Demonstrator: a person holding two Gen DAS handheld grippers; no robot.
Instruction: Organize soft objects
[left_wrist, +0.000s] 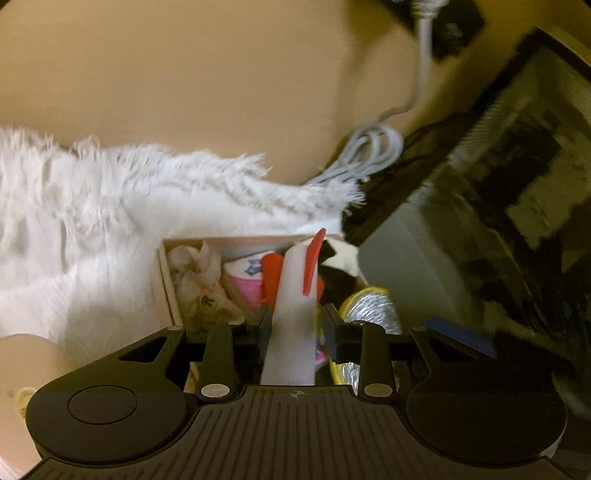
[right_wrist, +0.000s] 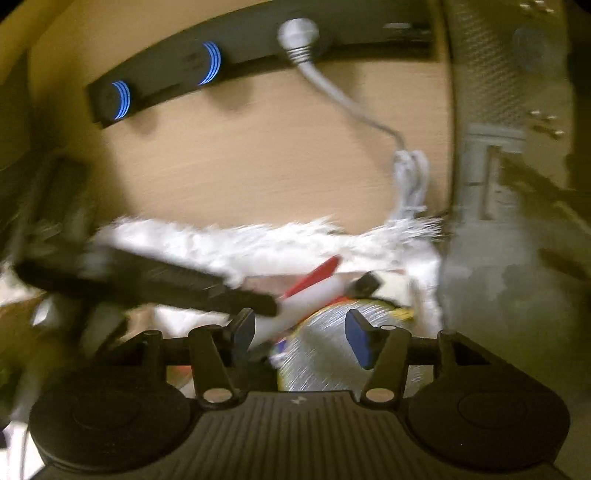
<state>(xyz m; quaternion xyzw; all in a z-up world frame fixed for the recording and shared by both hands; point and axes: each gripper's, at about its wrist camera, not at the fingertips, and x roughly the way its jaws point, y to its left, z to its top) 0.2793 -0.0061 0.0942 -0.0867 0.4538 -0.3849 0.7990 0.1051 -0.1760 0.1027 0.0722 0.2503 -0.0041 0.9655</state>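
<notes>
The left claw (left_wrist: 297, 325) is closed on a white toy rocket with red fins (left_wrist: 295, 288), its long axis pointing forward over the open box (left_wrist: 166, 280) of soft toys on the white rug (left_wrist: 92, 206), while the right claw (right_wrist: 301, 332), open and empty, hovers just beside the box.

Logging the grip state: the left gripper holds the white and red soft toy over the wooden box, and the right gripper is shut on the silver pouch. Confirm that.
One detail is wrong. In the right wrist view the right gripper stands open over the silver pouch, its fingers apart, gripping nothing. The left gripper does hold the white and red soft toy over the wooden box.
</notes>
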